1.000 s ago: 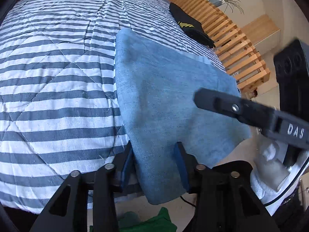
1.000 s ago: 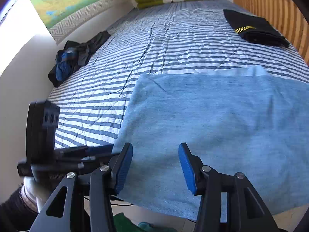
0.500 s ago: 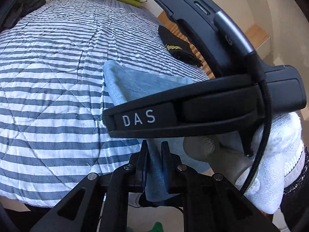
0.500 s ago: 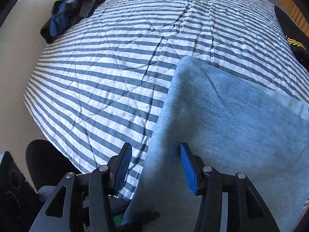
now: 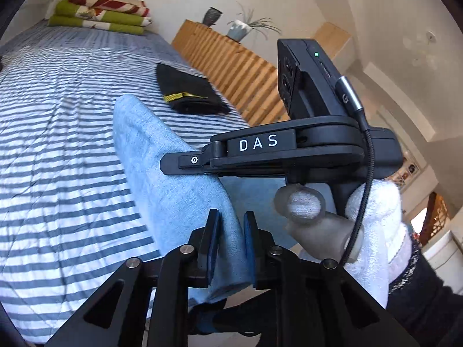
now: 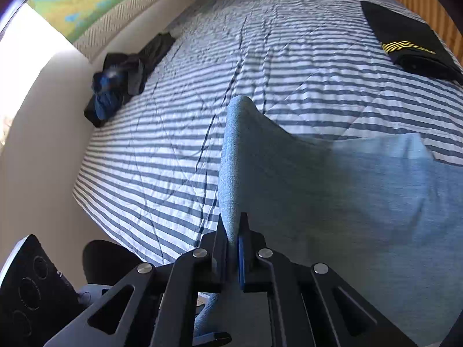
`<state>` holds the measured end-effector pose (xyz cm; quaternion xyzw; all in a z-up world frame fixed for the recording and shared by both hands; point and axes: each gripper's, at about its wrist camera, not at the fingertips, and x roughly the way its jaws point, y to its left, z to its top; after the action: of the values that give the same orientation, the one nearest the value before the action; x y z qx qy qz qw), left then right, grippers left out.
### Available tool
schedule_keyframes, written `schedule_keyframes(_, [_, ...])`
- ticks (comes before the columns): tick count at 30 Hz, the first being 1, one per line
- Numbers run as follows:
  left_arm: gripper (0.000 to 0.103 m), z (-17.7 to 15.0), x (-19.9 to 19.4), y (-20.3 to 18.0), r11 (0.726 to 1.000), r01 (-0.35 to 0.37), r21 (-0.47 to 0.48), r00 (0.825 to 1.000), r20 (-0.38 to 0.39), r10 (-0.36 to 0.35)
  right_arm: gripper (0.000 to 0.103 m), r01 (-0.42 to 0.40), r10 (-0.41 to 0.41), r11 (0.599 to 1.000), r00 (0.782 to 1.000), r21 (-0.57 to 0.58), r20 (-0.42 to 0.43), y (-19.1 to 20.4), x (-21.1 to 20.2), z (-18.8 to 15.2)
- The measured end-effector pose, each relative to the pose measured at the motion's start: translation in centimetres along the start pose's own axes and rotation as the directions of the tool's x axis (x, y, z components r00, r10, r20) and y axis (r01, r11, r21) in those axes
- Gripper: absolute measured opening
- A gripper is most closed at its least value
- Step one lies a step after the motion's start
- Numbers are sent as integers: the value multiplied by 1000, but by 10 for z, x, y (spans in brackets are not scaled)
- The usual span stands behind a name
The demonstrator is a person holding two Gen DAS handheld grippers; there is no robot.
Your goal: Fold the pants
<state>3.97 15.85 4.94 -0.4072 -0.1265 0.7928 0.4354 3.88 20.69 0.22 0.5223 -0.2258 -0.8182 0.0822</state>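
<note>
Your left tongs point(image 5: 230, 240) pinch the near edge of the pants point(image 5: 173, 179), and your right tongs point(image 6: 233, 240) are clamped tight on the same edge. The cloth rises in a ridge from each grip and lies on the striped bed point(image 6: 260, 43). Farther off, near the bed's right edge, sits a folded black garment point(image 6: 411, 43).

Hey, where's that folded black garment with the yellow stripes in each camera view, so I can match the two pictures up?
Left wrist view: the black garment lies on the striped bedspread, upper middle, just left of the wooden slatted frame.
Right wrist view: the same garment sits at the upper right, near the bed's far edge.
Shared landmark: the light blue pants, pinched in both views; the garment lies beyond them.
</note>
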Motion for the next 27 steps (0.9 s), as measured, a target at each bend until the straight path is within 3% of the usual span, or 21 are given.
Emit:
schedule_keyframes(1, [38, 10, 12, -11, 999, 45, 9, 999, -23, -44, 5, -19, 18, 999, 999, 34, 35, -14, -18, -1])
schedule_keyframes(3, [49, 19, 26, -33, 993, 112, 36, 992, -54, -110, 4, -54, 43, 993, 993, 100, 109, -45, -50, -3])
schedule_keyframes(6, [49, 18, 49, -54, 989, 94, 113, 993, -86, -84, 4, -85, 37, 973, 974, 213, 222, -114, -99, -13])
schedule_keyframes(9, [48, 4, 89, -58, 985, 55, 163, 985, -171, -26, 4, -94, -6, 945, 953, 314, 302, -189, -138, -37])
schedule_keyframes(12, [47, -22, 135, -60, 984, 59, 169, 957, -291, -8, 4, -92, -53, 911, 941, 403, 335, -260, -155, -66])
schedule_keyframes(15, [47, -55, 171, -64, 978, 75, 195, 918, -396, 8, 4, -166, -14, 859, 938, 484, 345, -321, -144, -94])
schedule_keyframes(17, [47, -66, 186, -66, 969, 86, 231, 905, -425, 21, 4, -187, 13, 856, 940, 482, 341, -337, -131, -109])
schedule_keyframes(21, [47, -69, 201, -62, 956, 117, 268, 891, -454, 18, 6, -146, -2, 887, 948, 439, 318, -337, -119, -114])
schedule_keyframes(24, [47, -72, 206, -61, 951, 128, 282, 886, -463, 18, 15, -152, 24, 896, 955, 417, 296, -342, -128, -99])
schedule_keyframes(27, [47, -71, 210, -61, 943, 123, 310, 888, -458, 35, 35, -158, 22, 905, 944, 394, 329, -349, -143, -75])
